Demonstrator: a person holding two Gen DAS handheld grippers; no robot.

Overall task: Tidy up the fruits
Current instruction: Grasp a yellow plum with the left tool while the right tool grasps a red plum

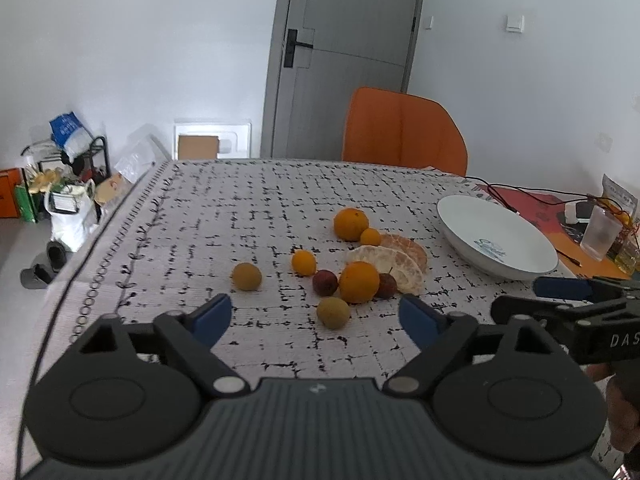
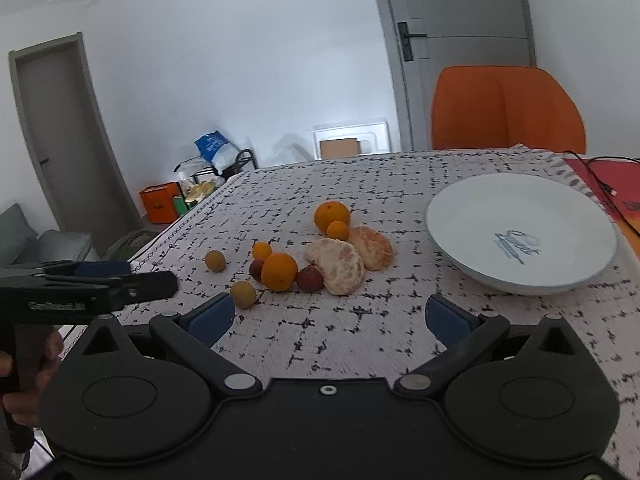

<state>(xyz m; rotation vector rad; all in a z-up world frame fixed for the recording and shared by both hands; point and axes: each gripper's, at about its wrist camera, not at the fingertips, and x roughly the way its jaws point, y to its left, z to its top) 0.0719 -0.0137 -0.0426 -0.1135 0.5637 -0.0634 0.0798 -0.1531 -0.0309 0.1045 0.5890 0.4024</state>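
Observation:
Several fruits lie grouped mid-table: a big orange (image 1: 351,224) at the back, another orange (image 1: 359,282) in front, two peeled citrus halves (image 1: 390,261), small kumquats (image 1: 303,262), dark red plums (image 1: 325,282) and a greenish longan (image 1: 333,312). An empty white bowl (image 2: 520,232) stands to their right. My left gripper (image 1: 316,318) is open just short of the greenish longan, nothing between its pads. My right gripper (image 2: 329,316) is open in front of the peeled halves (image 2: 340,266), holding nothing. Each gripper shows at the edge of the other's view.
A patterned cloth (image 1: 248,208) covers the table. An orange chair (image 1: 404,132) stands at the far side before a grey door (image 1: 344,52). Cables, a glass (image 1: 600,232) and packets crowd the far right corner. Bags and boxes (image 1: 60,184) sit on the floor at left.

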